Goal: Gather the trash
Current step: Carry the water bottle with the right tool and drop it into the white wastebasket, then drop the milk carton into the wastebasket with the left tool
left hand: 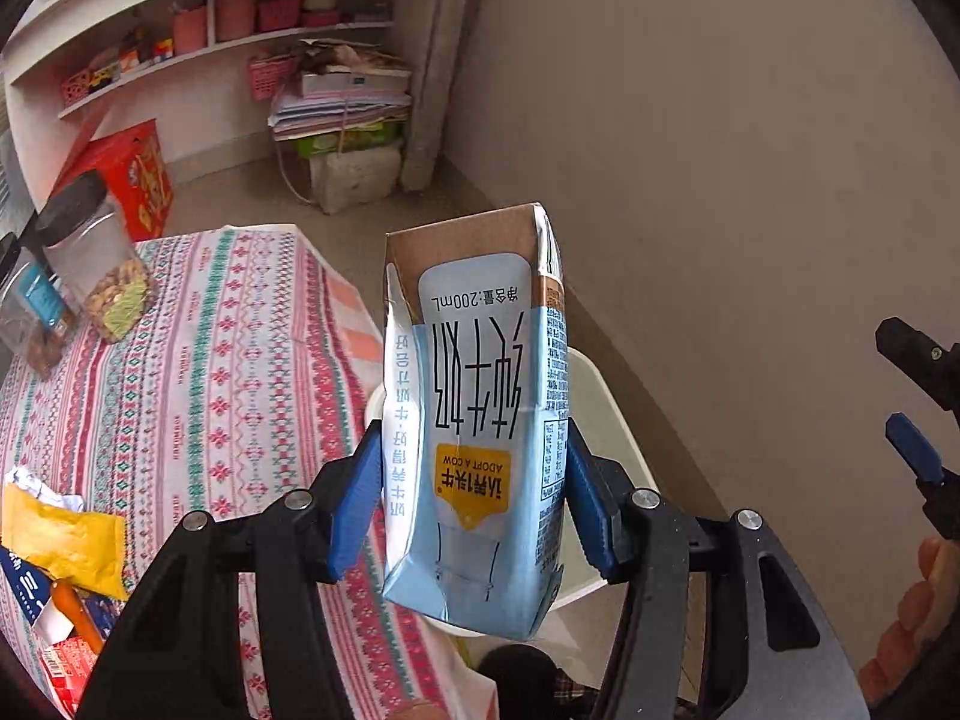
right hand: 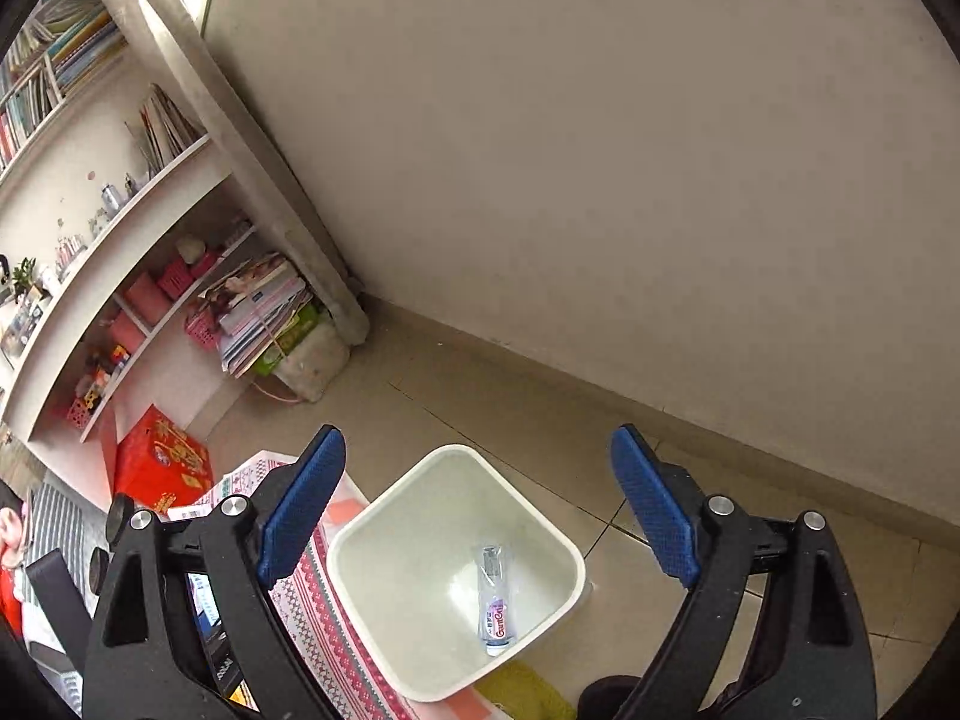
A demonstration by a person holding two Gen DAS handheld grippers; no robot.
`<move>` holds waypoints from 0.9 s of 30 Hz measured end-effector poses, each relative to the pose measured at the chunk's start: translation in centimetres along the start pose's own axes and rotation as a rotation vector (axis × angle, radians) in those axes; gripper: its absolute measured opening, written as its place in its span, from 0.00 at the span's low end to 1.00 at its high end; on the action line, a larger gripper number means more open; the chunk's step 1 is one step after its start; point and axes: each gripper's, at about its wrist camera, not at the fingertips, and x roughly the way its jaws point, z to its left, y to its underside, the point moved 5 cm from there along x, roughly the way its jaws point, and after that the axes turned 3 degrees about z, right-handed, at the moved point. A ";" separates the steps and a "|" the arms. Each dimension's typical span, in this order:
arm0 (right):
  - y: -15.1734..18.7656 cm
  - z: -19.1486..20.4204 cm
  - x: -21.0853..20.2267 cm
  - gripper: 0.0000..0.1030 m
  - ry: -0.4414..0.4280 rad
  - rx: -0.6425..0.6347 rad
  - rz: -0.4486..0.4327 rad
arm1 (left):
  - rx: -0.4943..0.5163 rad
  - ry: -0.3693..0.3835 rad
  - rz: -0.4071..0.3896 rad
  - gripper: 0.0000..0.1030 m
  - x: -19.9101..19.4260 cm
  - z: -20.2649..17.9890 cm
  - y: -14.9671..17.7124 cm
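My left gripper (left hand: 474,498) is shut on a light-blue 200 mL milk carton (left hand: 480,420), held upside down in the air above a white trash bin (left hand: 606,414) that stands on the floor beside the table. My right gripper (right hand: 477,510) is open and empty, hovering above the same white bin (right hand: 384,522). A toothpaste tube (right hand: 495,600) lies on the bin's bottom. The right gripper's blue fingertips (left hand: 912,450) show at the right edge of the left wrist view.
A table with a patterned cloth (left hand: 198,372) holds a yellow wrapper (left hand: 66,540), a red packet (left hand: 66,666), and two clear snack jars (left hand: 96,264). A red box (left hand: 132,174), white shelves and stacked papers (left hand: 342,114) stand beyond. A beige wall (right hand: 600,180) is behind the bin.
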 end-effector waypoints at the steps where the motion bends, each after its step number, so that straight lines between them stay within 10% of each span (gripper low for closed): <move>1: -0.2 0.0 0.0 0.84 0.003 0.002 -0.004 | 0.003 0.005 0.007 0.57 0.3 -0.6 -0.1; 27: 6.0 10.8 -0.3 0.92 -0.026 -0.338 0.000 | -0.084 -0.359 -0.245 0.86 -11.0 10.8 1.7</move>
